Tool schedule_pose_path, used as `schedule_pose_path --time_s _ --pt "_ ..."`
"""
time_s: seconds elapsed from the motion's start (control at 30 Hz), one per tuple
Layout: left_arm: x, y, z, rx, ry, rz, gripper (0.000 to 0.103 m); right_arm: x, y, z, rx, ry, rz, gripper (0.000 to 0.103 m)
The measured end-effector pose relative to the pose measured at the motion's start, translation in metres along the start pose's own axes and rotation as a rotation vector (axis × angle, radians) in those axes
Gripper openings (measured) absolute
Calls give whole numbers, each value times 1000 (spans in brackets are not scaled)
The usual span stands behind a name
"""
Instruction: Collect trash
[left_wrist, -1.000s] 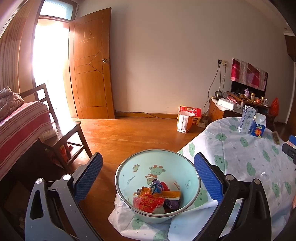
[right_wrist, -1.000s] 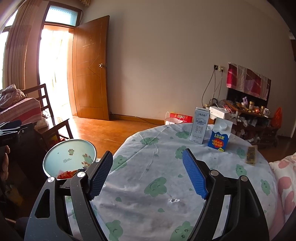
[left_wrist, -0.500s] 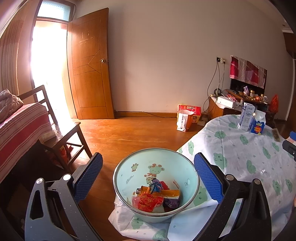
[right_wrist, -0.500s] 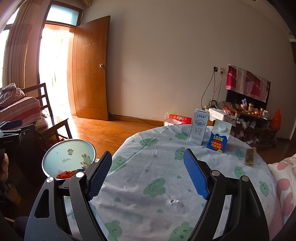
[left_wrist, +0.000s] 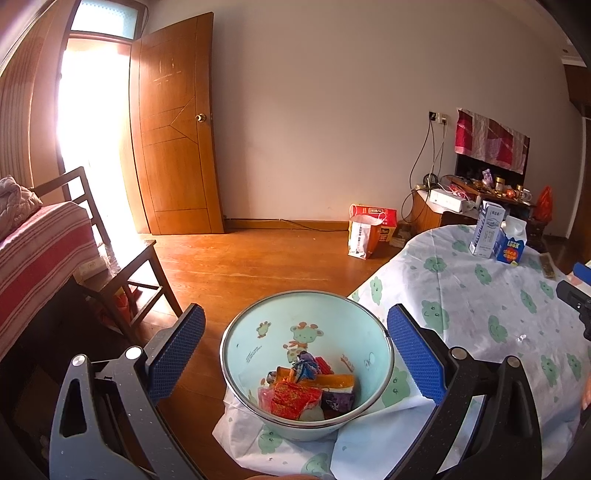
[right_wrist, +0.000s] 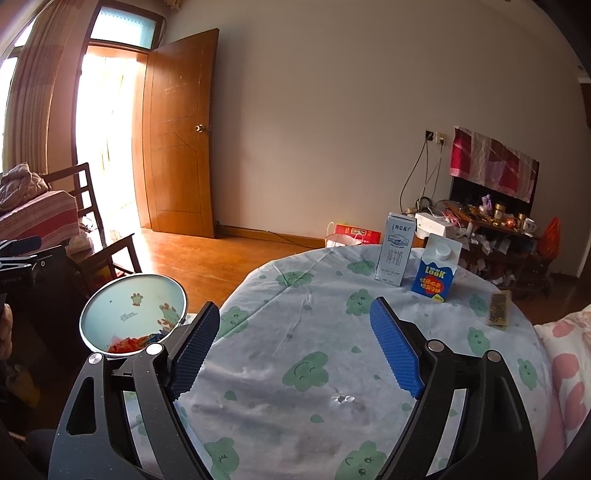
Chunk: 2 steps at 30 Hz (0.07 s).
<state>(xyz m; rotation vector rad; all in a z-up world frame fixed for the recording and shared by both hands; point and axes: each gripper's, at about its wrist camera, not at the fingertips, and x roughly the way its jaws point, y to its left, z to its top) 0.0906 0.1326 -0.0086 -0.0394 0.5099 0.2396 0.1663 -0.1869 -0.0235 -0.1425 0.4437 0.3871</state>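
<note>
Round table (right_wrist: 295, 369) under a cloth printed with green smiling clouds fills the foreground, wooden floor and open door behind; at its 9 o'clock edge sits a pale-green cartoon-printed bowl (left_wrist: 258, 354) holding crumpled red, orange and purple wrappers (left_wrist: 306, 391), individual pieces too tangled to count. Left gripper (left_wrist: 295, 354) hovers spread wide around the bowl, empty; right gripper (right_wrist: 291, 350), equally wide and empty, hangs over bare cloth. Toward 1 o'clock stand two cartons, one tall white-blue carton (right_wrist: 394, 254) and one blue carton (right_wrist: 436, 273), plus one flat packet (right_wrist: 499, 308) at 2 o'clock.
</note>
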Motion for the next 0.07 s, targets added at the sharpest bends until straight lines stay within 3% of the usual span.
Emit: schedule_pose_path --time_s 0.07 --pt "1 0 -1 0 3 1 97 5 -2 -2 0 14 -8 85"
